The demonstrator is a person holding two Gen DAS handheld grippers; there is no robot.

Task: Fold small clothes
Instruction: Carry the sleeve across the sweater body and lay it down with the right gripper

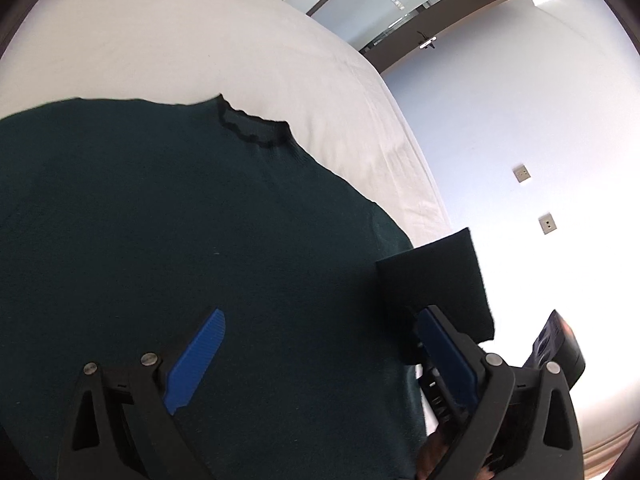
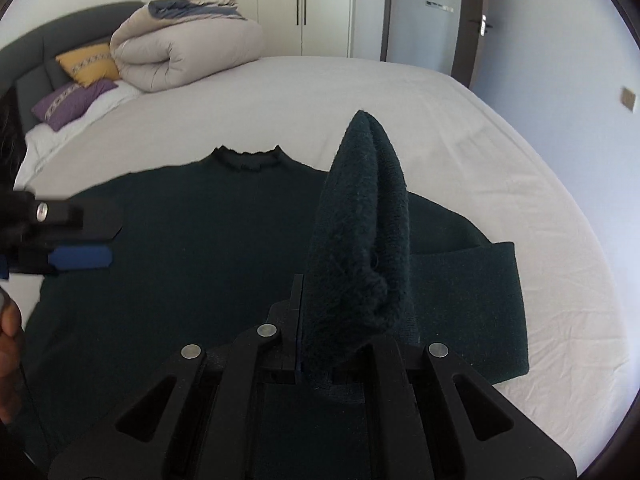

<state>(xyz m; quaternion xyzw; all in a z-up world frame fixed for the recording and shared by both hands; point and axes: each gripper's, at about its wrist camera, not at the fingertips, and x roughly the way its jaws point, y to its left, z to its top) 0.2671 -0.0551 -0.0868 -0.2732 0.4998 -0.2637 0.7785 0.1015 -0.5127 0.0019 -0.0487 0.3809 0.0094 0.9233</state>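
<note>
A dark green knit sweater point(image 2: 208, 240) lies flat on the white bed point(image 2: 400, 92), its collar point(image 2: 248, 158) pointing away. It also fills the left wrist view point(image 1: 168, 240). My right gripper point(image 2: 320, 344) is shut on the sweater's right sleeve cuff point(image 2: 360, 216), which stands up folded between the jaws. That sleeve shows raised in the left wrist view point(image 1: 436, 280). My left gripper point(image 1: 320, 344) is open and empty just above the sweater's body. It appears in the right wrist view point(image 2: 80, 258) at the left edge.
A folded grey duvet point(image 2: 184, 48) and yellow point(image 2: 86, 62) and purple point(image 2: 68, 102) pillows sit at the bed's head. The bed's right edge point(image 1: 420, 184) borders a pale wall with sockets point(image 1: 522, 173). A door point(image 2: 468, 16) stands beyond.
</note>
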